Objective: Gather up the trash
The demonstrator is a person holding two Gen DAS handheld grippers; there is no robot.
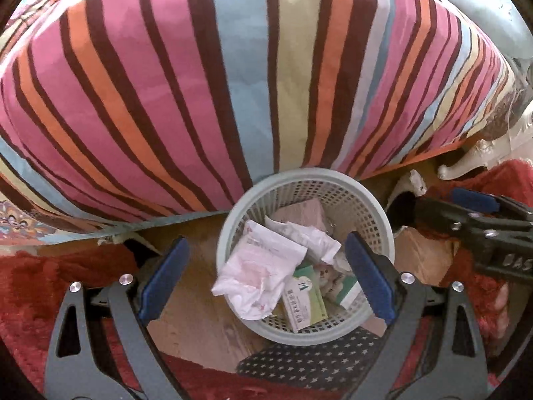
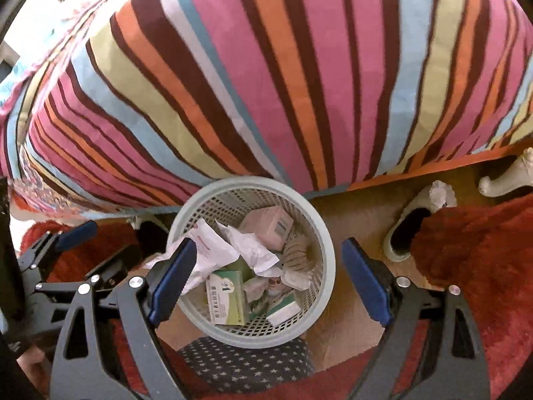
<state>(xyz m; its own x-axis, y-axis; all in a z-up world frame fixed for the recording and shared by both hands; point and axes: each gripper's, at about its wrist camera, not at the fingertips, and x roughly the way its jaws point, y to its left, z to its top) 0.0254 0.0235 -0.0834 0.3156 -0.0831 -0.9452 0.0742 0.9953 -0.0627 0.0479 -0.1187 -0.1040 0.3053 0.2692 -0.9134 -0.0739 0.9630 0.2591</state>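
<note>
A pale grey-green mesh waste basket (image 1: pixel 230 230) stands on the wooden floor beside the bed; it also shows in the right wrist view (image 2: pixel 324 233). It holds crumpled white paper (image 1: pixel 260 266) (image 2: pixel 213 243), a green and white box (image 1: pixel 301 300) (image 2: pixel 228 295) and a pink box (image 2: pixel 269 225). My left gripper (image 1: pixel 266 276) hovers above the basket, open and empty. My right gripper (image 2: pixel 269 273) is also open and empty above the basket; it shows at the right of the left wrist view (image 1: pixel 479 213).
A bed with a striped cover (image 1: pixel 233 83) (image 2: pixel 283 66) rises just behind the basket. A red fluffy rug (image 1: pixel 30 286) (image 2: pixel 476 246) lies on both sides. A grey slipper (image 2: pixel 406 230) lies right of the basket. A dark star-patterned cloth (image 1: pixel 309 360) (image 2: pixel 246 363) lies in front.
</note>
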